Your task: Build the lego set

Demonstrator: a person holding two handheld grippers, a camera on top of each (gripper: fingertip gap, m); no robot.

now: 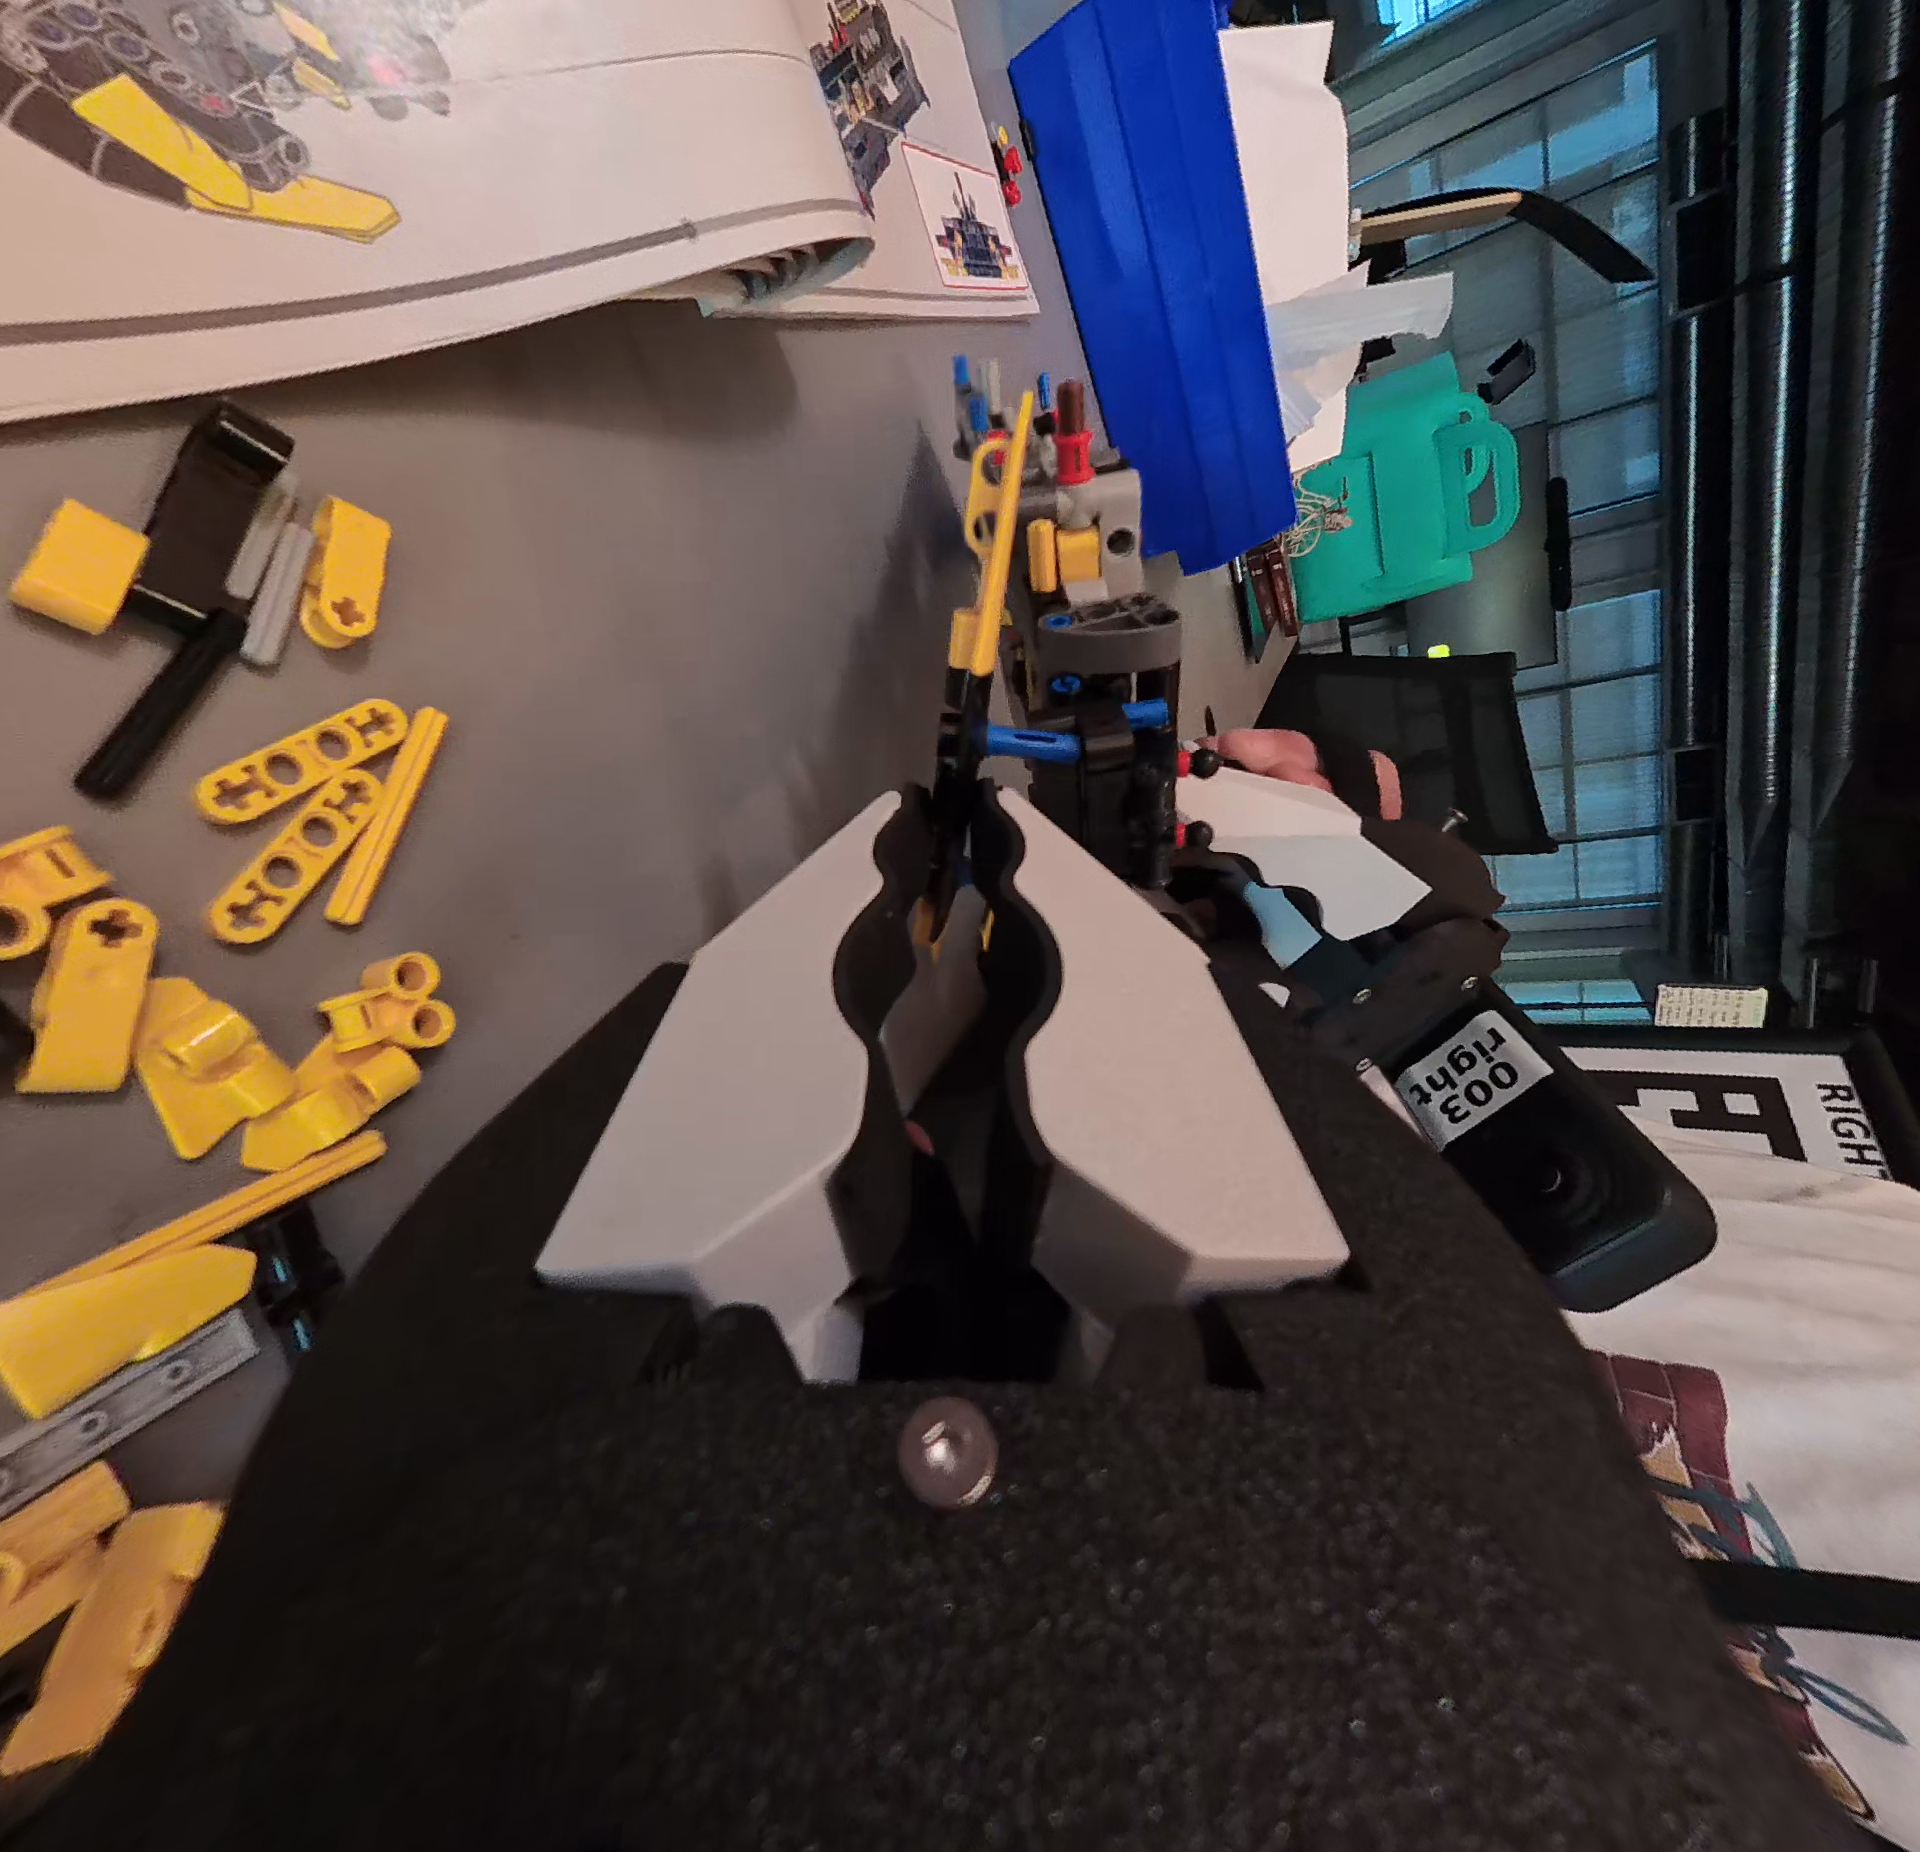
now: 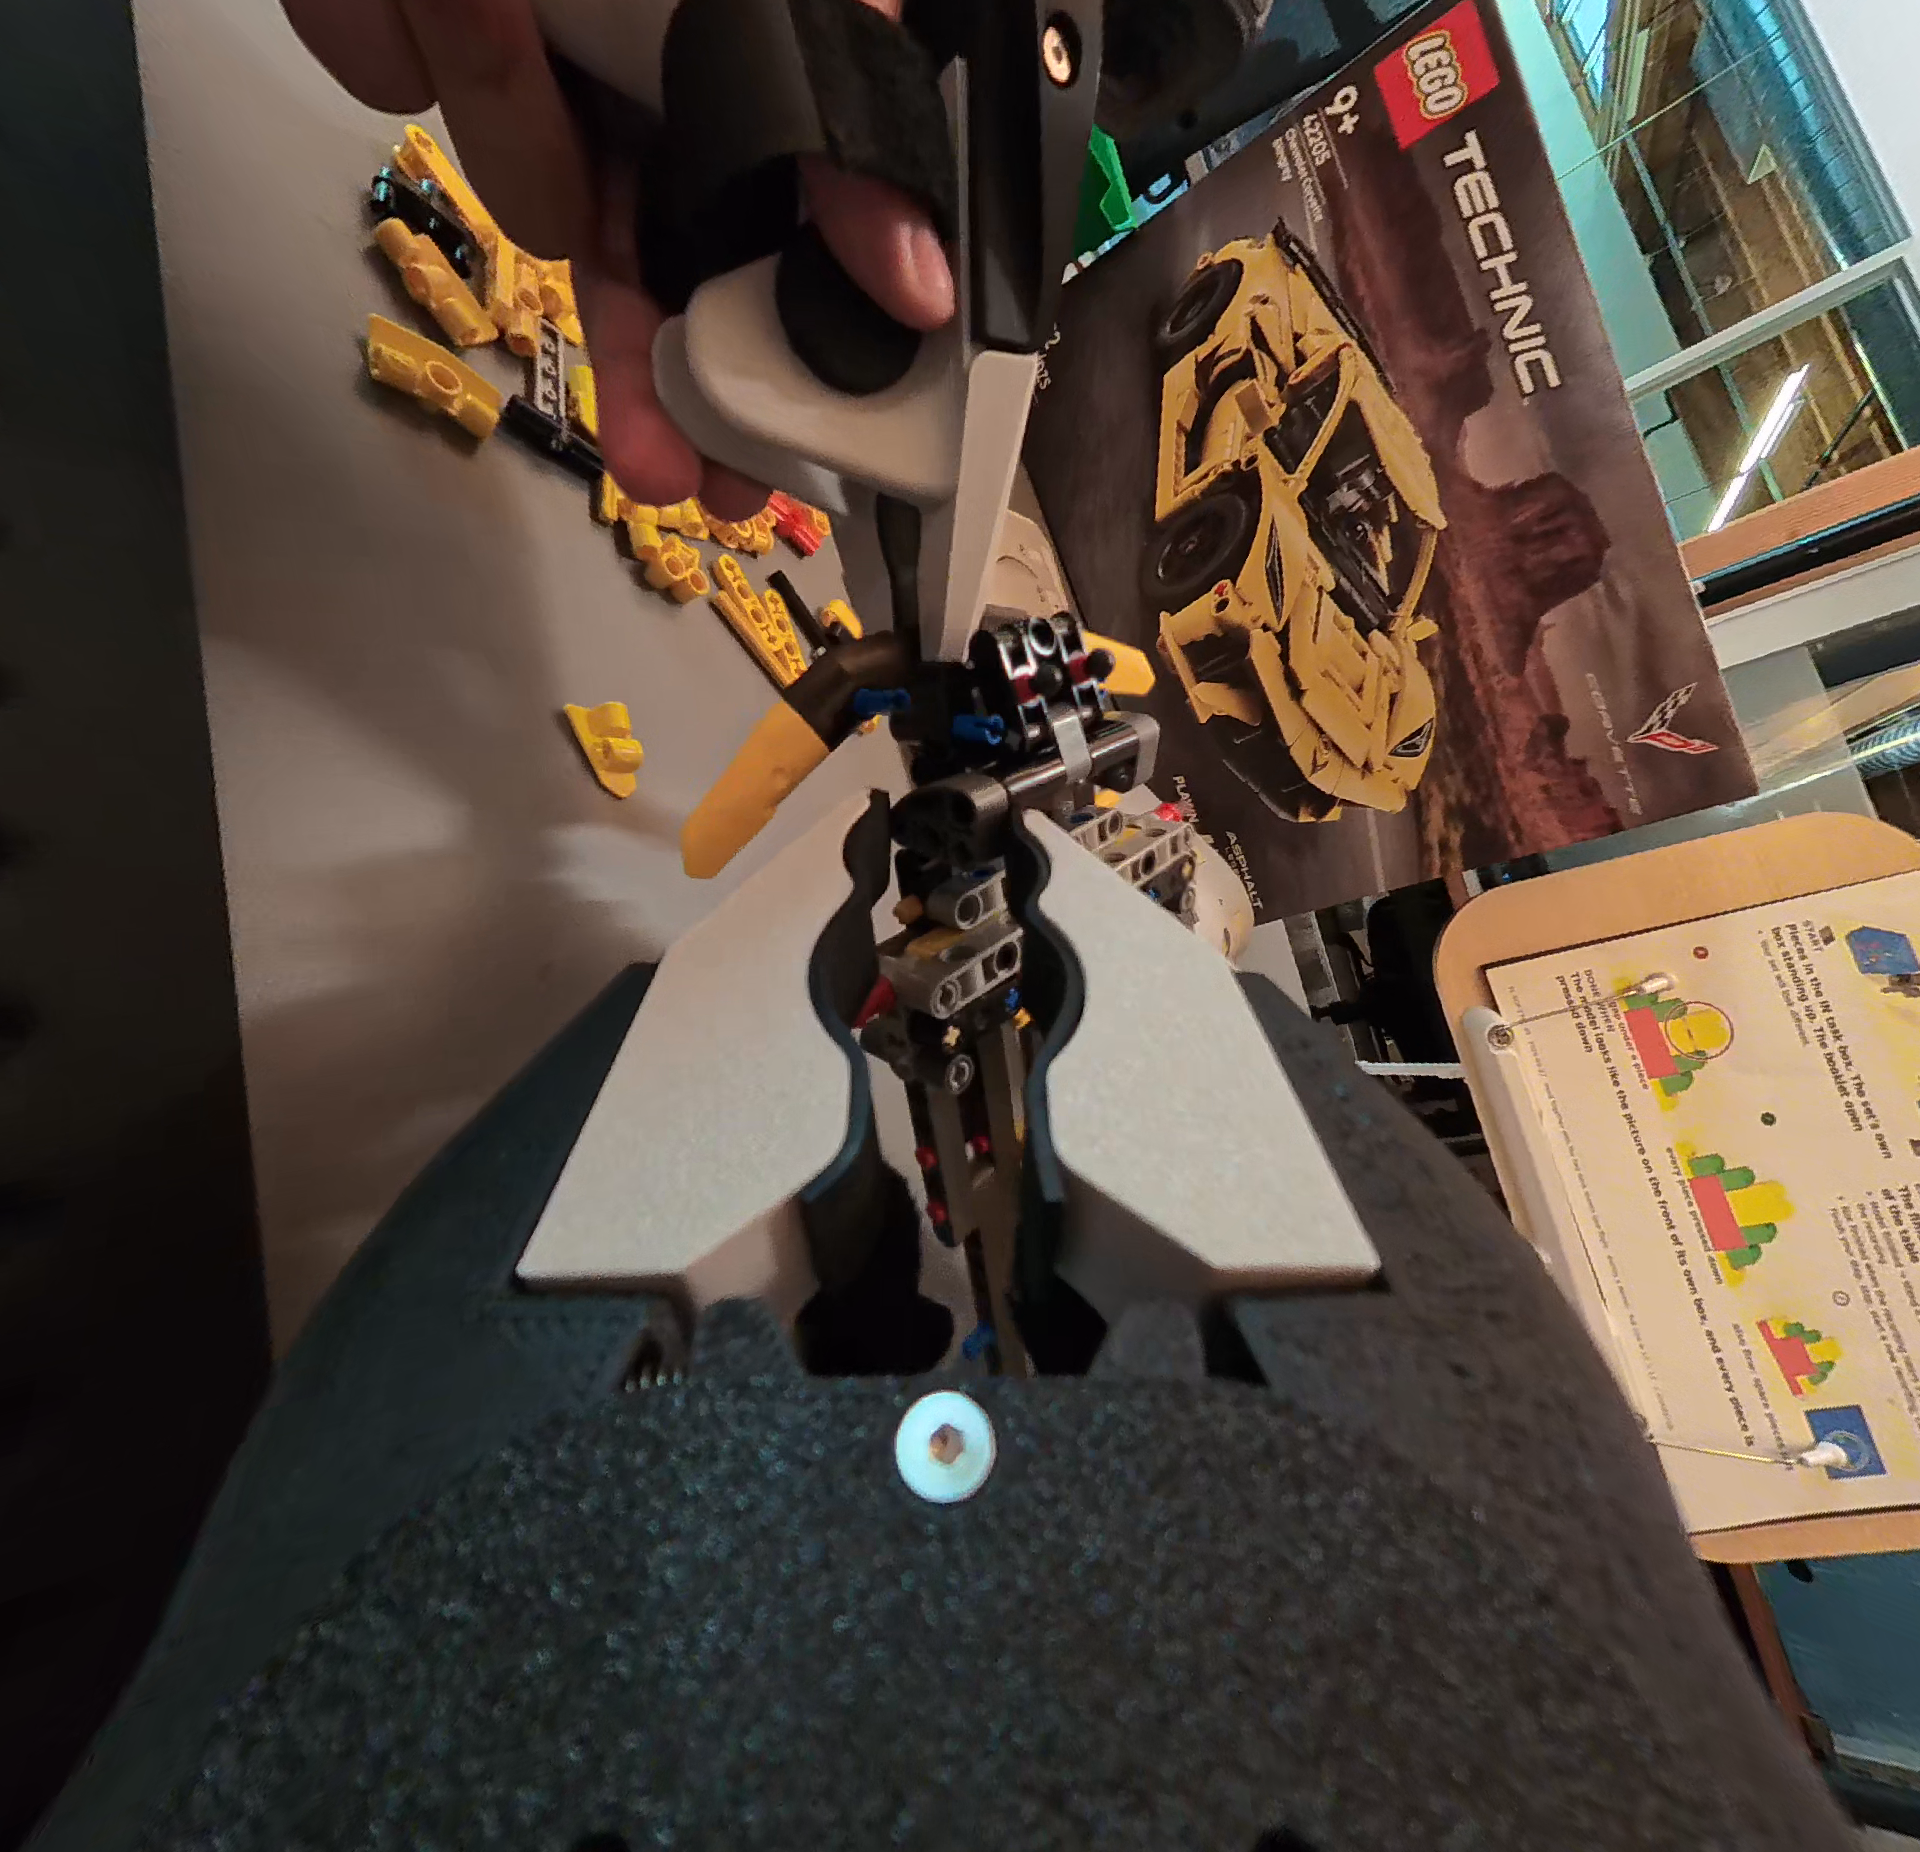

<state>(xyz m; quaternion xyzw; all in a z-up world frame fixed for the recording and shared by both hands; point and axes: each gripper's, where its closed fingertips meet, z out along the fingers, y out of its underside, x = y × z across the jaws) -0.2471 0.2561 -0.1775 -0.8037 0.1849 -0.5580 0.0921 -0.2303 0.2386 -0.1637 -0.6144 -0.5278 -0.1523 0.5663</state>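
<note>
My left gripper (image 1: 951,820) is shut on a thin yellow and black panel piece (image 1: 992,545) that stands up against the side of the grey and black lego assembly (image 1: 1107,649). Blue pins (image 1: 1029,742) bridge the two. My right gripper (image 2: 951,831) is shut on the same assembly (image 2: 966,981), which runs back between its fingers. In the right wrist view the left gripper (image 2: 928,639), held by a hand (image 2: 623,244), comes down from above onto the assembly's far end, beside a curved yellow panel (image 2: 748,784). The right gripper also shows in the left wrist view (image 1: 1288,867).
Loose yellow lego parts (image 1: 312,815) lie on the grey table (image 1: 623,555); they also show in the right wrist view (image 2: 488,285). An open instruction booklet (image 1: 468,171) and a blue bin (image 1: 1143,244) stand beyond. The set's box (image 2: 1403,472) and an instruction board (image 2: 1714,1179) stand at the right. Left and right tips are no more than a few centimetres apart.
</note>
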